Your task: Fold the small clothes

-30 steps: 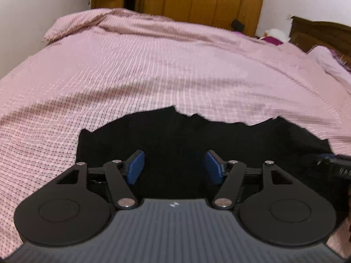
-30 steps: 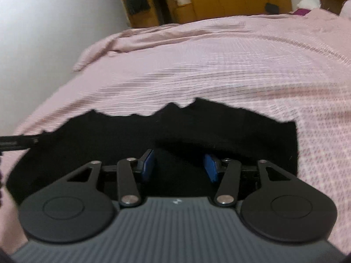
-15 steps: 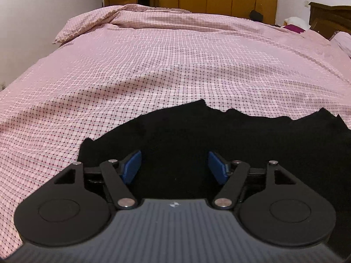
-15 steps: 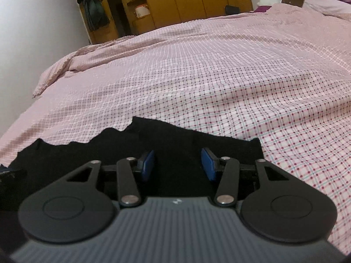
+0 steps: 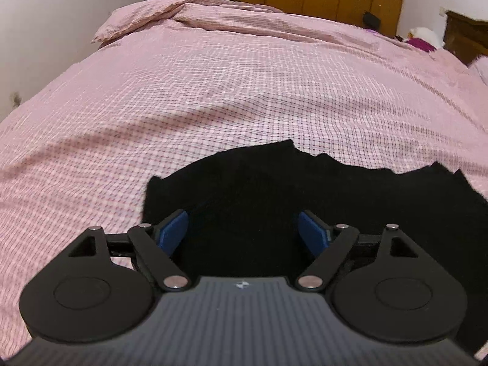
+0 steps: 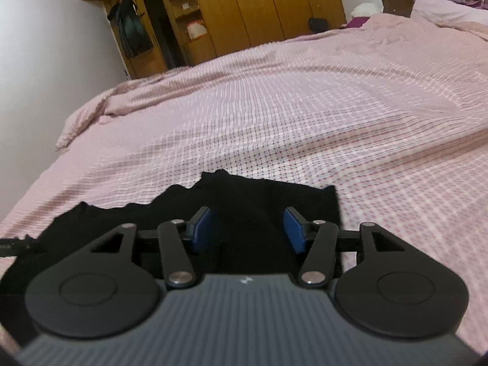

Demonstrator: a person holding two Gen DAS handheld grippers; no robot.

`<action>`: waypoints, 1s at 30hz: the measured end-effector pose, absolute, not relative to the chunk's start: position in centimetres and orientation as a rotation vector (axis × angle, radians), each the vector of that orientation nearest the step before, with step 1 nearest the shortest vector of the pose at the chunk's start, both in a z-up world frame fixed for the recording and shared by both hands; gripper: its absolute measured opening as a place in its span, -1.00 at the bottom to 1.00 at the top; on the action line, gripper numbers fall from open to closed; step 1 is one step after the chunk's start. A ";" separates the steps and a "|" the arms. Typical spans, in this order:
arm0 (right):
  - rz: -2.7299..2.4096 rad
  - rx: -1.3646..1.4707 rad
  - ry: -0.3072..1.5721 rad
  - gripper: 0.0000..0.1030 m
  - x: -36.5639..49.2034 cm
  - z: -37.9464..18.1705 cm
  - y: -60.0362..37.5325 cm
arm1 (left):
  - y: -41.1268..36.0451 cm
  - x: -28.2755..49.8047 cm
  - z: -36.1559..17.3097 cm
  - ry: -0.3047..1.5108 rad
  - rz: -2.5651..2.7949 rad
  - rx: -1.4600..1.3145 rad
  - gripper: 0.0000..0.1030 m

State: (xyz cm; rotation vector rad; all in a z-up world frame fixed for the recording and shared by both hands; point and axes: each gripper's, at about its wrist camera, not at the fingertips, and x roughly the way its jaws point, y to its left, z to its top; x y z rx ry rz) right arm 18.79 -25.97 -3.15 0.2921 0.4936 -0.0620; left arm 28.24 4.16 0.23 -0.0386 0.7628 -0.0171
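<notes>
The left gripper (image 5: 242,231) hangs over the black garment (image 5: 274,189) with its blue pads (image 5: 172,231) far apart, the jaws having just been opening, nothing pinched between them. The right gripper (image 6: 248,230) also has its jaws spread, just widened a little, above the garment's right end (image 6: 265,201), gripping nothing. The garment lies flat at the near edge of the bed (image 5: 213,85), whose pink checked cover stretches back to wooden wardrobes (image 6: 262,6).
</notes>
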 end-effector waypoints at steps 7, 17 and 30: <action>-0.130 0.316 0.461 0.16 14.3 -1.9 -27.7 | 5.4 25.3 1.9 0.782 0.013 -0.056 0.75; -0.152 0.370 0.499 0.40 11.4 -4.5 -29.2 | 5.9 22.3 1.0 0.832 0.030 -0.070 0.80; -0.056 0.450 0.515 0.42 12.1 -7.7 -28.8 | 6.1 22.2 -1.0 0.880 0.043 -0.065 0.81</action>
